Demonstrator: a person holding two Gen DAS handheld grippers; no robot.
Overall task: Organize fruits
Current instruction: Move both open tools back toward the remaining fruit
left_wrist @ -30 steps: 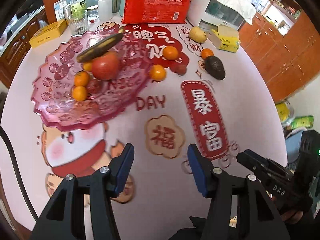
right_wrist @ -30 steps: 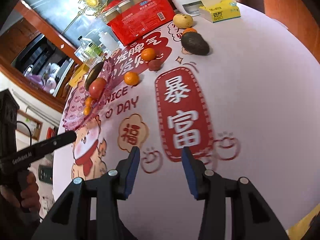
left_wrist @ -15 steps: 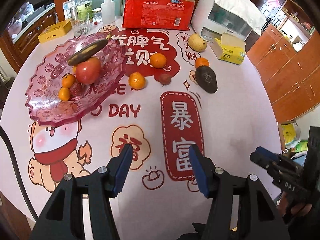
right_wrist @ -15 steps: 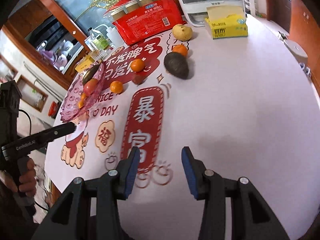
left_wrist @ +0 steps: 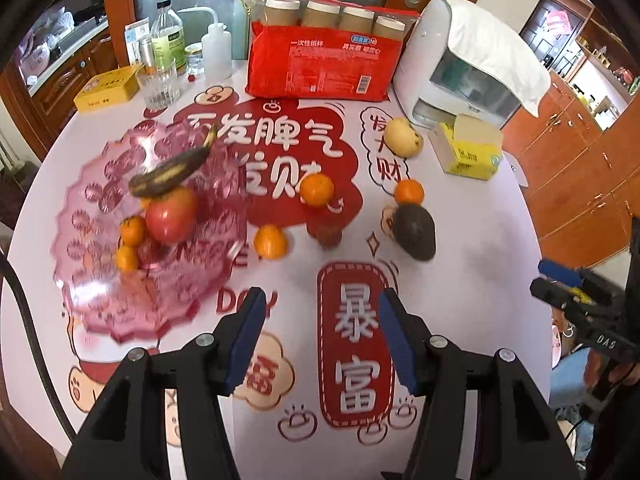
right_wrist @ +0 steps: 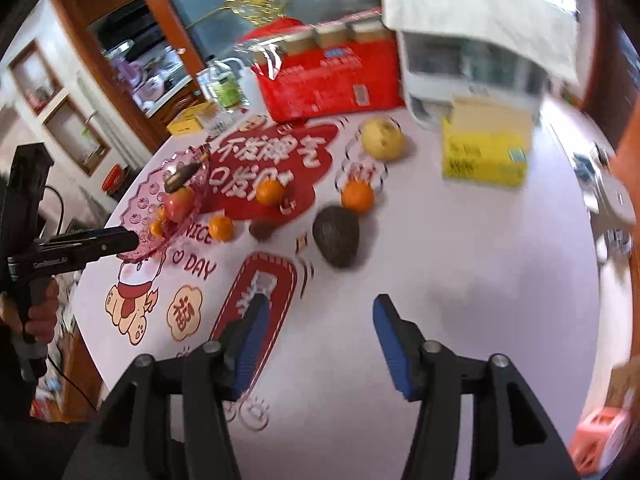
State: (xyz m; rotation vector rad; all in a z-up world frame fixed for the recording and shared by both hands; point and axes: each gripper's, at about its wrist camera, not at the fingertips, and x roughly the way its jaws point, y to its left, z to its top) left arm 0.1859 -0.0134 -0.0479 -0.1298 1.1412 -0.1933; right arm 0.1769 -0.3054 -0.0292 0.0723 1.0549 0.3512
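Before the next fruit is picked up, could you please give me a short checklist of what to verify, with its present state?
1. Left hand-held gripper open and empty: ok.
2. Right hand-held gripper open and empty: ok.
3. All fruit on the pink plate: not ok; the avocado, pear, three oranges and a small dark red fruit lie on the table.
4. Room left on the plate: ok, its near part is bare.
5. Path to the avocado unobstructed for the right hand-held gripper: ok.
6. Banana stable on the plate: cannot tell.
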